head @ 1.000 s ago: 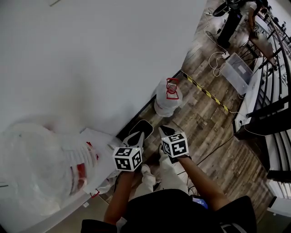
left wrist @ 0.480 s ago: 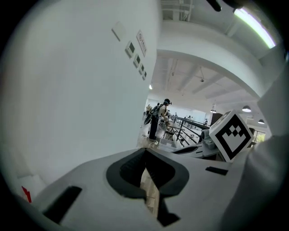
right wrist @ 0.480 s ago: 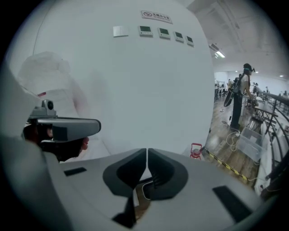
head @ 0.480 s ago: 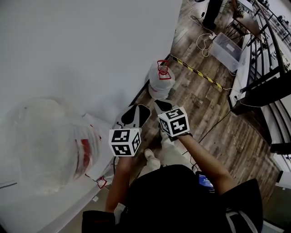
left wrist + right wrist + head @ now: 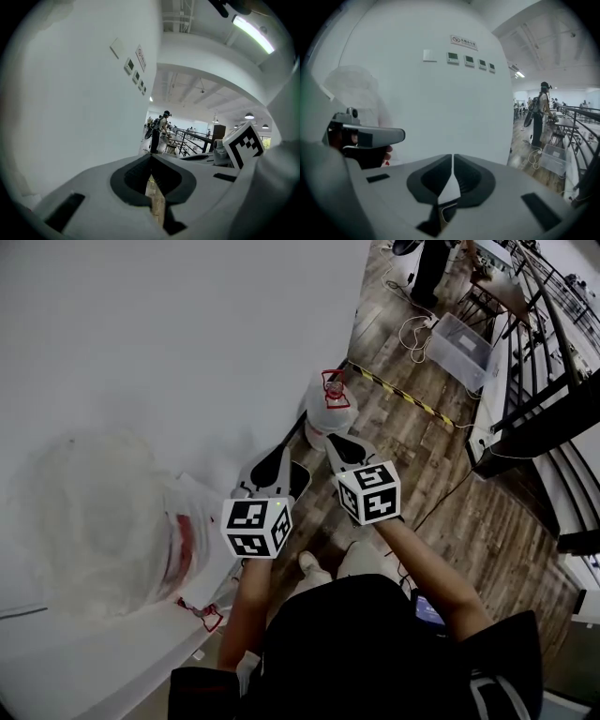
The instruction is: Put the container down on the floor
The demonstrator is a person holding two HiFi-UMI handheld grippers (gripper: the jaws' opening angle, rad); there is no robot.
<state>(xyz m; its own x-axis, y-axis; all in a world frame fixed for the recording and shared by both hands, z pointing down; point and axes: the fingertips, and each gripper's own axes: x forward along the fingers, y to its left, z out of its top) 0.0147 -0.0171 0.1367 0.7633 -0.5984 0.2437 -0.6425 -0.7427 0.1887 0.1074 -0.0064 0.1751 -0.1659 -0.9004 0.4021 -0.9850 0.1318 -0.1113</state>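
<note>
Translucent white plastic jug with red handle point(image 5: 328, 414) stands upright on the wood-plank floor point(image 5: 412, 460) against the wall, apart from and just beyond both grippers; right gripper point(image 5: 339, 444) looks nearer; left gripper point(image 5: 275, 465) and right both clenched, empty; set-down looks done

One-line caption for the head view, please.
Left gripper and right gripper, both shut and empty, over the wooden floor; container standing beside the wall.
</note>
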